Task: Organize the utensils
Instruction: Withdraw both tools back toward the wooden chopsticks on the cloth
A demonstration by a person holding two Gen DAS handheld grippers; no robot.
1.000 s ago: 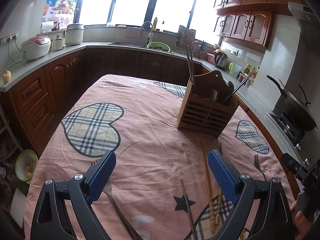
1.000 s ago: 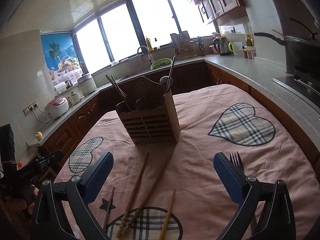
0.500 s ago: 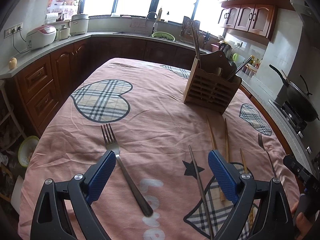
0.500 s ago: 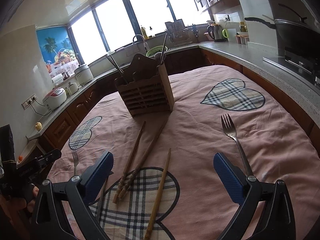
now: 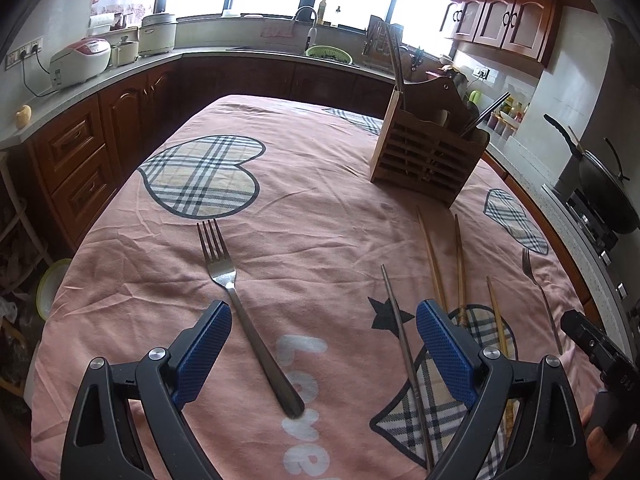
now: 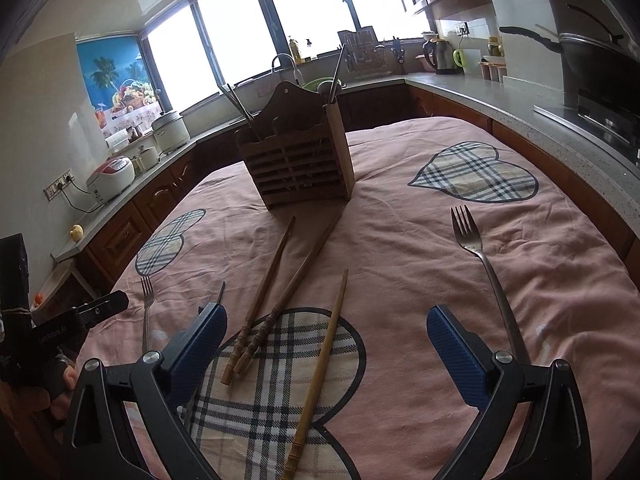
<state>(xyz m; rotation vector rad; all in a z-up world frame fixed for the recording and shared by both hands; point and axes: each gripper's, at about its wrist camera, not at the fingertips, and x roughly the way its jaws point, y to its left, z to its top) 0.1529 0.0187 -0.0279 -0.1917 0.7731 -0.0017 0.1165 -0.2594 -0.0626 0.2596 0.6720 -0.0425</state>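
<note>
A slatted wooden utensil holder point(image 5: 427, 160) point(image 6: 300, 164) stands on the pink cloth with chopsticks and a ladle in it. My left gripper point(image 5: 323, 338) is open above the near table edge; a steel fork point(image 5: 244, 314) lies between its fingers, and a thin metal chopstick point(image 5: 402, 344) lies by the right finger. Wooden chopsticks point(image 5: 460, 256) lie further right. My right gripper point(image 6: 326, 338) is open over three wooden chopsticks point(image 6: 276, 292). A second fork point(image 6: 486, 276) lies by its right finger.
Dark wooden cabinets and a grey counter point(image 5: 100, 80) ring the table, with rice cookers point(image 5: 80, 60) on the left and a wok point(image 5: 608, 196) on the stove at right. A person's hand holds the other gripper point(image 6: 60, 328) at lower left in the right wrist view.
Both grippers have drawn back from the holder toward the near table edge and tilted down. The forks and chopsticks have come fully into view between and beside the fingers. Both stayed open.
</note>
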